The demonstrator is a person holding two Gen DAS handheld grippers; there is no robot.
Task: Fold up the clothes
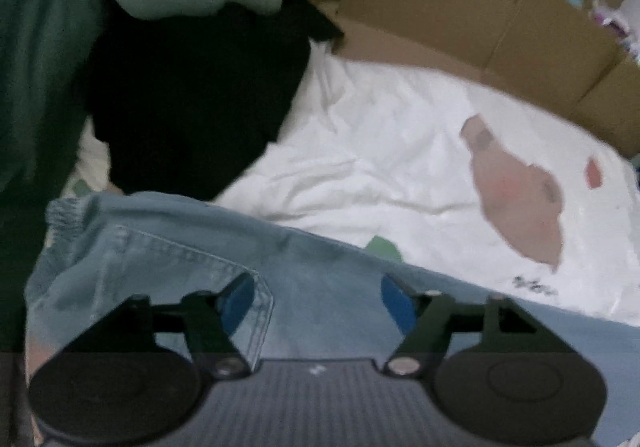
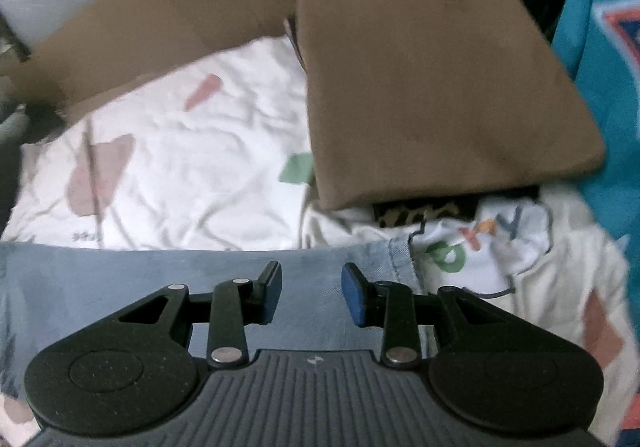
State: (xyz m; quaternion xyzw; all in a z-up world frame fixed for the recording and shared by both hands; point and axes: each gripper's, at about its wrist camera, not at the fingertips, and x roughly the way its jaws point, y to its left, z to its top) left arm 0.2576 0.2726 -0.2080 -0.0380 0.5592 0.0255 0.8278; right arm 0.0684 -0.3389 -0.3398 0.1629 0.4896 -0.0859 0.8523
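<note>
Denim is lying flat across the patterned white sheet point(image 2: 168, 167), and both grippers are hanging over these light-blue jeans point(image 1: 320, 287) with jaws spread and nothing held: the left gripper point(image 1: 318, 301) by the waistband and pocket, the right gripper point(image 2: 310, 299) near the hem, it seems, though the blur is heavy. Each should be taking a full pinch of both layers at the edge and lifting level, keeping clear of the folded brown garment point(image 2: 440, 87).

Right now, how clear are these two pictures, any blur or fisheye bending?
Left wrist view: soft all over, the denim garment and cardboard box smeared, and the corners go dark. Right wrist view: the fingers fairly sharp, the brown folded garment hazy, and the edges bow outward.
</note>
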